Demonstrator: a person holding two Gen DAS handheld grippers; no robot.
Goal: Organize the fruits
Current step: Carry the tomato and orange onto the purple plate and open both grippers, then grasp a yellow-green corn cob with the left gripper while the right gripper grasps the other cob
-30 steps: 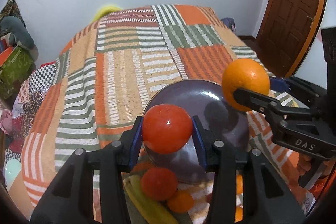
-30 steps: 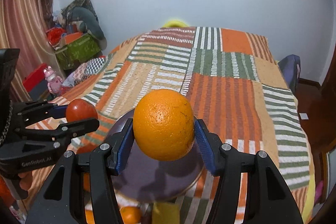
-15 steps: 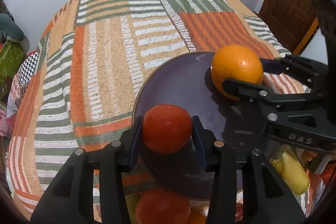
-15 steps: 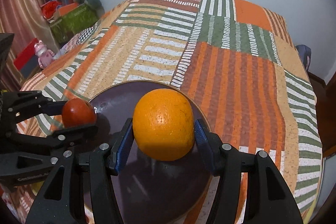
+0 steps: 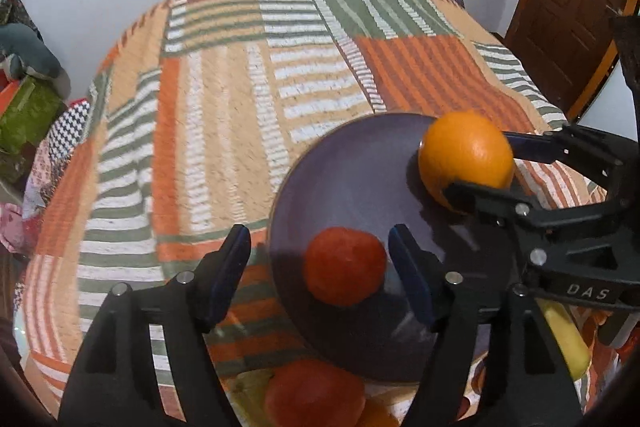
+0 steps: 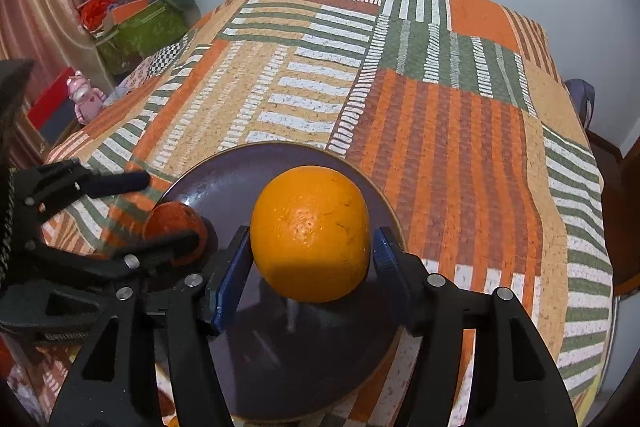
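A dark purple plate point(image 5: 340, 167) lies on the striped bedspread. On its near left part sits a red tomato point(image 5: 344, 265), between the fingers of my left gripper point(image 5: 320, 251). Those jaws are opening: the left pad stands well clear and the right pad is just off the fruit. A large orange point(image 6: 310, 233) rests on the plate point(image 6: 224, 179) between the blue pads of my right gripper point(image 6: 310, 251), whose jaws are also opening, with thin gaps at both sides. The right wrist view also shows the tomato point(image 6: 176, 223) inside the left gripper point(image 6: 170, 209).
More fruit lies near the plate's front rim: another tomato point(image 5: 316, 395) and a yellow piece point(image 5: 564, 339). The patchwork bedspread point(image 5: 224, 99) stretches far beyond the plate. A wooden door point(image 5: 576, 7) stands right; boxes and soft toys point(image 6: 140, 23) crowd the left.
Both grippers came down onto the plate with their fruit. The jaws of both then widened, leaving the tomato and the orange resting on the plate.
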